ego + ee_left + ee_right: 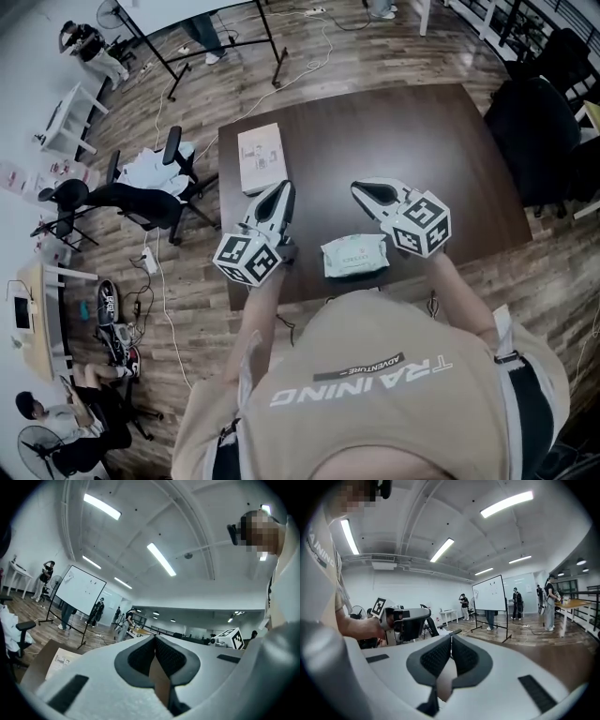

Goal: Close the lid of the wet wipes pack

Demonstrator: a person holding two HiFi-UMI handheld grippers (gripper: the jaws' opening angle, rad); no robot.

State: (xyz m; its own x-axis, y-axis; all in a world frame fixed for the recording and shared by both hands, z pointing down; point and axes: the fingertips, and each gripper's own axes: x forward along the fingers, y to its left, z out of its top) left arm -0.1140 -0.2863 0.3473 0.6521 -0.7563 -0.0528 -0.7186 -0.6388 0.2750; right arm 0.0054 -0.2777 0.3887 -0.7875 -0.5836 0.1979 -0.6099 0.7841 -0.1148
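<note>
The wet wipes pack [354, 255], pale green with a label in its middle, lies flat on the dark wooden table [375, 131] near the front edge. Its lid looks flat, but the pack is too small to be sure. My left gripper [284, 188] is held to the left of the pack and my right gripper [360, 188] just above its right end, both pointing away from me. Neither touches the pack. Seen from its own camera, the left gripper [154, 640] has its jaws together with nothing between them. The right gripper [451, 637] is the same. Neither gripper view shows the pack.
A white box [261, 157] lies on the table's far left corner, also seen as a white box [60, 659] in the left gripper view. An office chair [131, 199] stands left of the table, a black chair [534, 127] at its right. Cables and a whiteboard stand [225, 42] lie beyond.
</note>
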